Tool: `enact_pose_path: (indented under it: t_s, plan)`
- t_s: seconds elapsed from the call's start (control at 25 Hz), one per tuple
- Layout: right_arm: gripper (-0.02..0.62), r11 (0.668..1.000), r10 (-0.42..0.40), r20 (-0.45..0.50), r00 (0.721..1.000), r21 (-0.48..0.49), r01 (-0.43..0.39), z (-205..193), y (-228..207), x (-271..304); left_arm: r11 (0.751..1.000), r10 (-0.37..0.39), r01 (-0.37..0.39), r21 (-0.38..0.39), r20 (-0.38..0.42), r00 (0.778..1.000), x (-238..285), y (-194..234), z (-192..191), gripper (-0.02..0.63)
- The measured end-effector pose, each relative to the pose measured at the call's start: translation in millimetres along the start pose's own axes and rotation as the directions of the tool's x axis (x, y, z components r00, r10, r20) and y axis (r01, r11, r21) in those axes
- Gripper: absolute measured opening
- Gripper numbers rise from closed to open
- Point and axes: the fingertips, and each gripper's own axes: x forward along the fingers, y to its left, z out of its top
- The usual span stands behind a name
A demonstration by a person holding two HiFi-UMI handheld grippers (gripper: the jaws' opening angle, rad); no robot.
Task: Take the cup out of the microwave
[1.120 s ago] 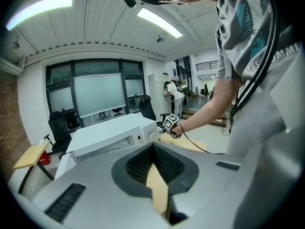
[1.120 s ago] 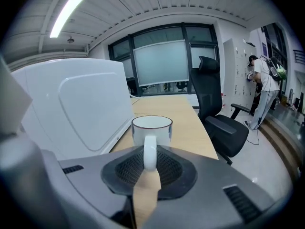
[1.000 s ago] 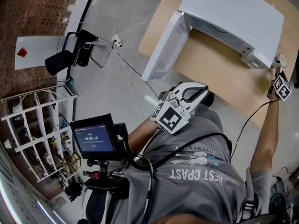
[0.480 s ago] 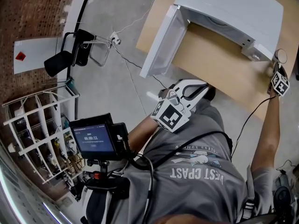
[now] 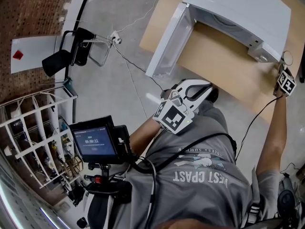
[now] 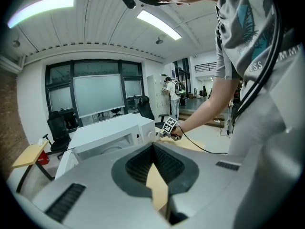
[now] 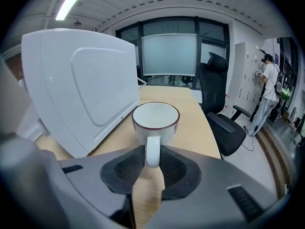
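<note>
The white cup (image 7: 156,123) with a dark rim stands upright over the wooden table (image 7: 190,128), just right of the white microwave (image 7: 81,89). My right gripper (image 7: 152,159) is shut on the cup's handle, which sits between the black pads. In the head view the cup (image 5: 286,57) shows at the table's far right with my right gripper (image 5: 286,70) below it. The microwave (image 5: 238,8) has its door (image 5: 169,44) swung open to the left. My left gripper (image 5: 207,95) is held near my body, shut on nothing, and points toward the microwave (image 6: 109,130).
A black office chair (image 7: 224,113) stands right of the table. On the floor at the left are another chair (image 5: 66,56), a white wire rack (image 5: 33,132) and a mounted screen (image 5: 95,142). A cable (image 5: 252,123) trails from the right gripper.
The right gripper with the cup has shifted only slightly at the table's far right. The left gripper stays by my body.
</note>
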Motion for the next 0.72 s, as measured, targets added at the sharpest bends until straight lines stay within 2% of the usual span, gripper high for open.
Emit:
enact_pose_path:
  t_s: [0.12, 0.2, 0.28, 0.52, 0.72]
  plan:
    - [0.075, 1.0, -0.005, -0.011, 1.0, 0.017, 0.005, -10, 1, 3, 1.0, 0.006, -0.006, 0.003, 0.011, 1.0, -3, 0, -6, 0.043]
    - [0.127, 1.0, -0.001, -0.02, 1.0, 0.028, 0.002, -14, 7, -4, 1.0, 0.01, -0.01, 0.003, 0.02, 1.0, -15, 3, -2, 0.043]
    - [0.143, 0.999, 0.002, -0.03, 1.0, 0.042, 0.0, -14, 14, -19, 1.0, 0.012, -0.012, 0.001, 0.033, 0.999, -33, 6, 5, 0.043]
    - [0.144, 0.997, -0.023, -0.026, 0.999, 0.077, 0.025, -23, 27, -56, 1.0, 0.013, -0.014, 0.02, 0.052, 0.999, -69, 5, 2, 0.043]
    - [0.144, 0.991, -0.083, 0.006, 0.996, 0.103, 0.082, -35, 45, -106, 0.999, 0.021, -0.025, 0.03, 0.104, 0.994, -112, 2, -4, 0.043]
